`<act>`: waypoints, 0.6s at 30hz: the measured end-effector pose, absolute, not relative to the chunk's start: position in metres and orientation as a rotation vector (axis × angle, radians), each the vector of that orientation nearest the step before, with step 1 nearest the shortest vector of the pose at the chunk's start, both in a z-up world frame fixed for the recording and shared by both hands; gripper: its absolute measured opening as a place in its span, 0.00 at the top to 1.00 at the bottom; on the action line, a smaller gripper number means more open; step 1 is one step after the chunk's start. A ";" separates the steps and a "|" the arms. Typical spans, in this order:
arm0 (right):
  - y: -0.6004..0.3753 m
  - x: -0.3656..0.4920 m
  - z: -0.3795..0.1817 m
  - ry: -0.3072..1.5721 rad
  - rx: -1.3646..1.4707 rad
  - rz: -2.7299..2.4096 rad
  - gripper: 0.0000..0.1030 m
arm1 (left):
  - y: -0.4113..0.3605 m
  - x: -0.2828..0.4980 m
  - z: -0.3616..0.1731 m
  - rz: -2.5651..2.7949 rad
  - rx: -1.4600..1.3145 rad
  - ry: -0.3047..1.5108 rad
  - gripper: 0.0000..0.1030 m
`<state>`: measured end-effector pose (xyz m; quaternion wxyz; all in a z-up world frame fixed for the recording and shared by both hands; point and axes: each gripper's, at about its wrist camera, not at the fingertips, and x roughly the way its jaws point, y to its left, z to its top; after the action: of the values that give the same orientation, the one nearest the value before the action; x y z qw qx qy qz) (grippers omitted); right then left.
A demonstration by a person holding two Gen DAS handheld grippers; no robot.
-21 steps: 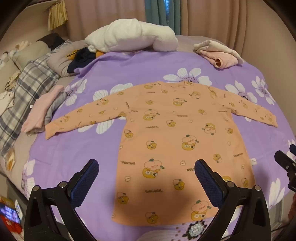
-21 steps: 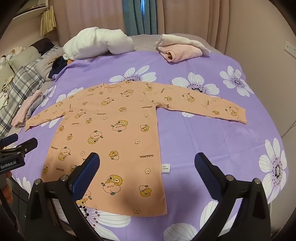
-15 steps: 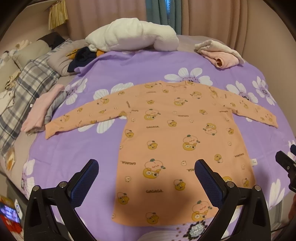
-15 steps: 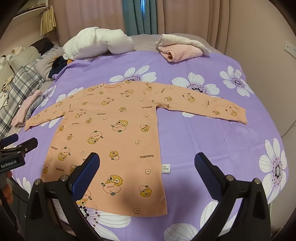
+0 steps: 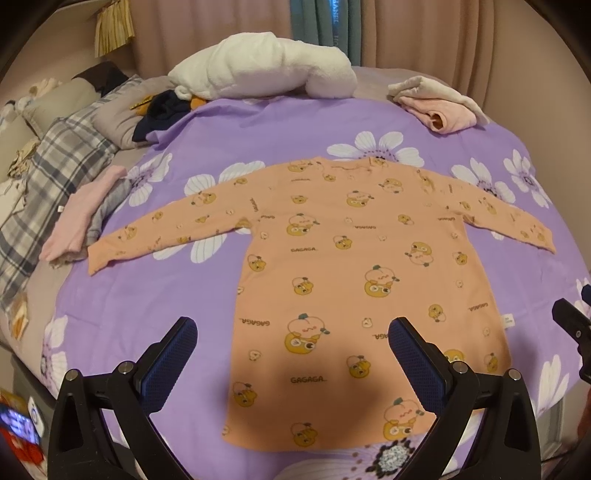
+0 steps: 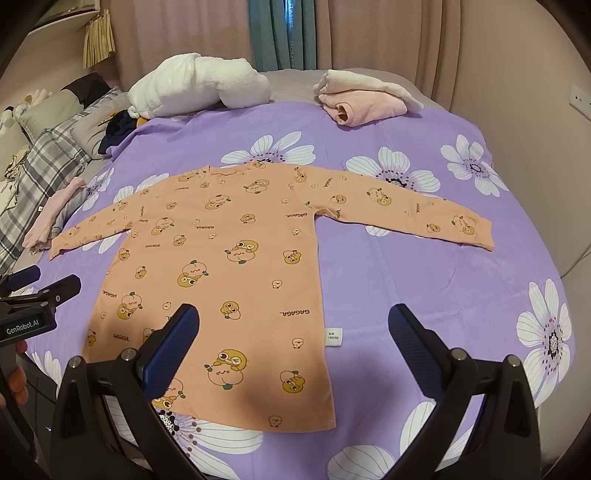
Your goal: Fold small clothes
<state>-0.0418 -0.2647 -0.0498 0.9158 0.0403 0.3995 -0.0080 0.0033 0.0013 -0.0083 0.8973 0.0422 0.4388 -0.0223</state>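
The shirt (image 5: 354, 280) lies flat on the bed (image 5: 155, 295), hem at its near edge; left gripper (image 5: 291, 347) and right gripper (image 6: 291, 339) hover above, jaws apart.

Setting was a home bedroom. Evidence: a bed covered by a purple sheet (image 5: 177, 295) printed with large white flowers; pillows (image 5: 48, 107) and a grey plaid blanket (image 5: 55, 177) along its left side; a rolled white blanket (image 6: 199, 88) and folded pink clothes (image 6: 365, 103) at the far edge. Pink curtains (image 6: 388, 33) with a teal panel (image 6: 280, 33) hung behind the bed. A wall socket (image 6: 580, 99), probably, sat on the right wall, though too small to confirm.
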 end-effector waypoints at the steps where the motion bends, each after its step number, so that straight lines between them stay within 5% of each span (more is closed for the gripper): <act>1: -0.265 -0.042 -0.050 0.820 0.086 -0.014 0.00 | 0.001 0.003 -0.009 -0.046 0.090 0.909 0.01; 18: -0.261 -0.046 -0.044 0.902 0.079 -0.009 0.00 | -0.001 0.000 -0.007 -0.052 0.102 0.868 0.01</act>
<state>-0.0459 -0.2610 -0.0440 0.8993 0.0380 0.4357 -0.0045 0.0003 -0.0014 -0.0074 0.9058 0.0492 0.4201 -0.0251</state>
